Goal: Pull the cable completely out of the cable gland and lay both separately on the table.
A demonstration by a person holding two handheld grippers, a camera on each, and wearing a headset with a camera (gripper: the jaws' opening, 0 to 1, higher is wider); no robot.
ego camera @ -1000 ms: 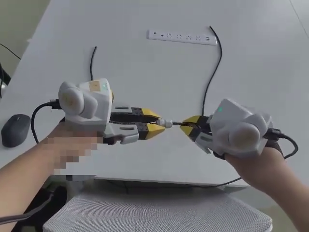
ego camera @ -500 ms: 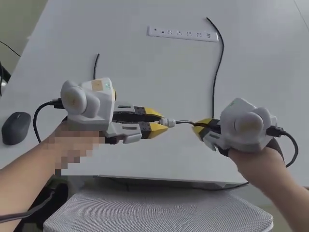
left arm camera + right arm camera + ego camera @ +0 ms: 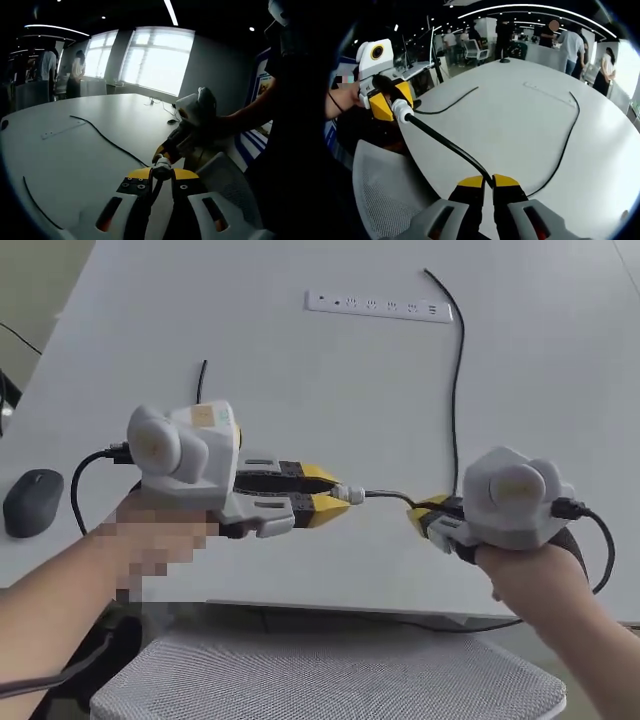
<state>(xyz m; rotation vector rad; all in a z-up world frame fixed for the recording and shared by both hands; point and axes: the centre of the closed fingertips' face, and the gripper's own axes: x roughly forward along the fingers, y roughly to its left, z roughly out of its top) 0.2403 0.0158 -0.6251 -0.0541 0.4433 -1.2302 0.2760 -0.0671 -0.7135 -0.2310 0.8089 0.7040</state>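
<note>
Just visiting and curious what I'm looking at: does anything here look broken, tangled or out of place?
Nothing stands out. The cable runs in a smooth curve from the cable gland in the left gripper to the right gripper; the power strip lies flat on the table.

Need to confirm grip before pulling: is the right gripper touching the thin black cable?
Touching. In the right gripper view the thin black cable is pinched between the right gripper's shut yellow-tipped jaws.

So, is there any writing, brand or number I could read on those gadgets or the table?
No text here is legible.
Sticker on top of the left gripper: too small to read.
Power strip markings: too small to read.
Blue banner in the left gripper view: print blurred.
</note>
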